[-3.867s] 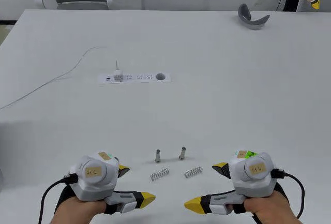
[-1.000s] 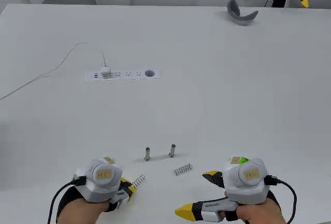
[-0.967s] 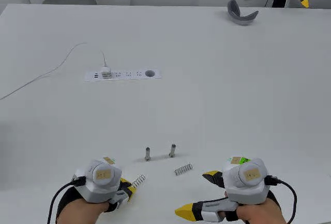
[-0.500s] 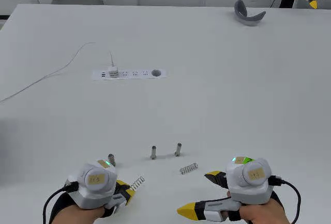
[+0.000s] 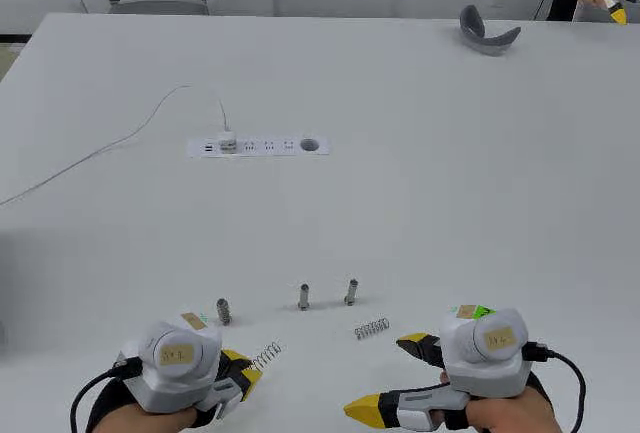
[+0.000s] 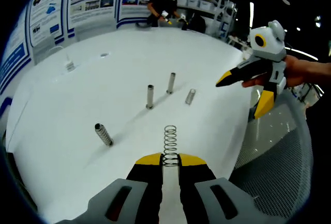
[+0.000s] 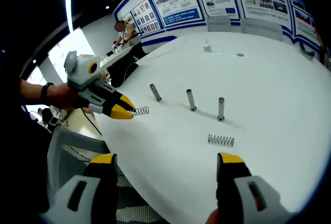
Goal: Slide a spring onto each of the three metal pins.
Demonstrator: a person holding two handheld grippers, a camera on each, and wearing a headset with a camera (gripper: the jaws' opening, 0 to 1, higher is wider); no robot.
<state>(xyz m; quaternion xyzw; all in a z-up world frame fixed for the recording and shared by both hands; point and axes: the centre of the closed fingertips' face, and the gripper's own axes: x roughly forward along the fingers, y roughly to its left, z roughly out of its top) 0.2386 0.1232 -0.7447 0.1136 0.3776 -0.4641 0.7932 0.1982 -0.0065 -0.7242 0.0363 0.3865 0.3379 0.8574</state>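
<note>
Left gripper (image 6: 169, 160) is pinching a spring (image 6: 169, 140) by one end, jaws closed down on it, hovering on the near side of the middle pin (image 6: 150, 96). Right gripper (image 7: 166, 158) is hanging wide open, gripping nothing (tips well apart). A loose spring (image 7: 221, 140) is lying flat just near-right of that pin. Left of it, the left pin (image 6: 103, 134) is wearing a spring already; the right pin (image 6: 171, 83) beside it is standing bare.

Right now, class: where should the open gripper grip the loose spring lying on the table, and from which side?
Probably near one end, across the coils, right gripper coming from above: the loose spring lies flat, and an end grip leaves the rest free to slide over a bare pin.
</note>
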